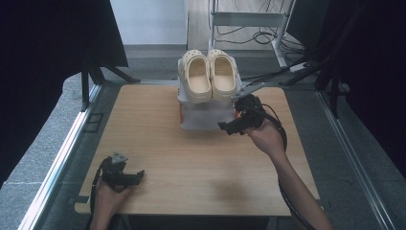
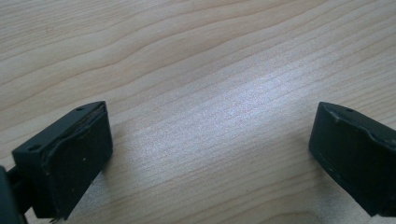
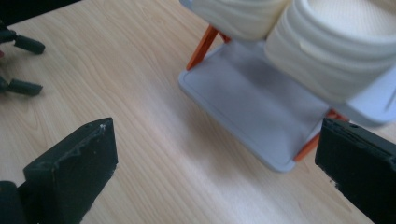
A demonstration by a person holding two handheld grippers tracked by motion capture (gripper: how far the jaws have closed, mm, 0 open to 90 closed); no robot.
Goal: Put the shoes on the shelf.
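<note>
Two cream clogs (image 1: 209, 74) lie side by side on the top shelf of a small grey rack (image 1: 203, 120) with orange legs, at the back middle of the wooden table (image 1: 191, 158). My right gripper (image 1: 229, 127) hovers open just right of the rack's front, its jaws apart with nothing between them. In the right gripper view the clogs (image 3: 322, 42) sit above the bare grey lower shelf (image 3: 257, 102). My left gripper (image 1: 136, 176) rests open near the front left corner of the table; in the left gripper view its fingers (image 2: 74, 158) frame only bare wood.
A metal frame and loose cables (image 1: 258, 28) stand on the floor behind the table. Dark curtains (image 1: 48, 48) hang on both sides. Aluminium rails (image 1: 62, 153) run along the table's left and right.
</note>
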